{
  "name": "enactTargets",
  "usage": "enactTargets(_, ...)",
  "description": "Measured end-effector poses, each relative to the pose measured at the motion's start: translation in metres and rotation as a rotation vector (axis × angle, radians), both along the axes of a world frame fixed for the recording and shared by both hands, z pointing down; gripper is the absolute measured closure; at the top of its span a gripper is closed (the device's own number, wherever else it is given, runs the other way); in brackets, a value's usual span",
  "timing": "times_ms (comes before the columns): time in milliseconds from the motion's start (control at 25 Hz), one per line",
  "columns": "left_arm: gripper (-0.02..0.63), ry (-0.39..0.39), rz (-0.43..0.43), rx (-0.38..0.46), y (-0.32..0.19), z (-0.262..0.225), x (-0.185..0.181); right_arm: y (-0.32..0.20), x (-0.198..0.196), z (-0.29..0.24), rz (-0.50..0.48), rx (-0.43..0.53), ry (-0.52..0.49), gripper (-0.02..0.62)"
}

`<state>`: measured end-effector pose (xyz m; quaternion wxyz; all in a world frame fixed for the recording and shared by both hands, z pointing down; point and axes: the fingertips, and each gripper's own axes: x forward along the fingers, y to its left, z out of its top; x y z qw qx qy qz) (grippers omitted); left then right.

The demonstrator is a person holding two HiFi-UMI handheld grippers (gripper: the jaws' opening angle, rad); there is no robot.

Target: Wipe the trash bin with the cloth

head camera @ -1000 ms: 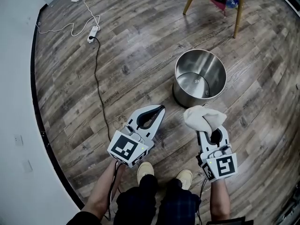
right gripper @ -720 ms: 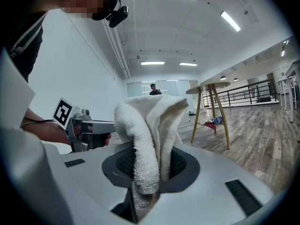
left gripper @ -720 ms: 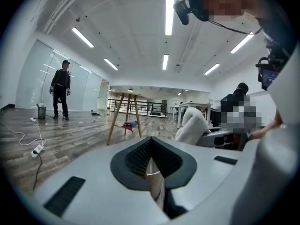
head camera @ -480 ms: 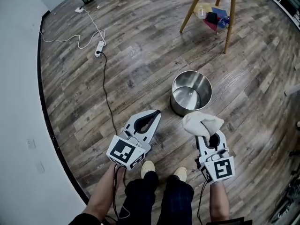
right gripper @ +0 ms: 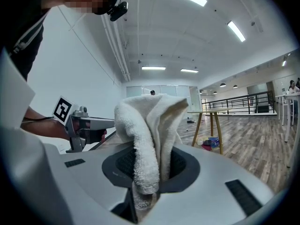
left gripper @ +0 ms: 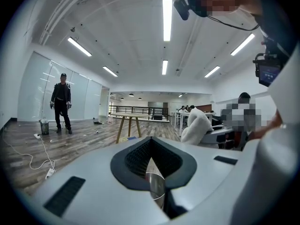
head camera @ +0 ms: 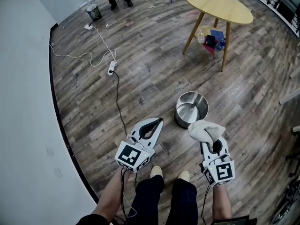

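One cloth (head camera: pixel 205 128) clamped in right hand-held gripper (head camera: pixel 209 138).

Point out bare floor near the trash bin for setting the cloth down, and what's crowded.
Bare: the floor between the black cable and the trash bin, the stretch between bin and round table, and right of the bin. Crowded: under the table, where small items lie, and along the cable to the power strip.
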<state>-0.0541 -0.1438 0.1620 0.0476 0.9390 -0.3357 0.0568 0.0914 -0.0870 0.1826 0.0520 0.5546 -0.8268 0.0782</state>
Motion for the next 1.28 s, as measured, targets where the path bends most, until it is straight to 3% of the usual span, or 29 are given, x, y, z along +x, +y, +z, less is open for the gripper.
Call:
enactTargets(600,0.606,0.019,0.0,0.016,0.018,-0.127,0.003,0.011,0.007,-0.139,0.017,0.039,0.02,0.512)
enactTargets(1280,0.606,0.054,-0.024,0.023,0.05,-0.255,-0.02,0.03,-0.026,-0.268,-0.019,0.046,-0.006,0.512)
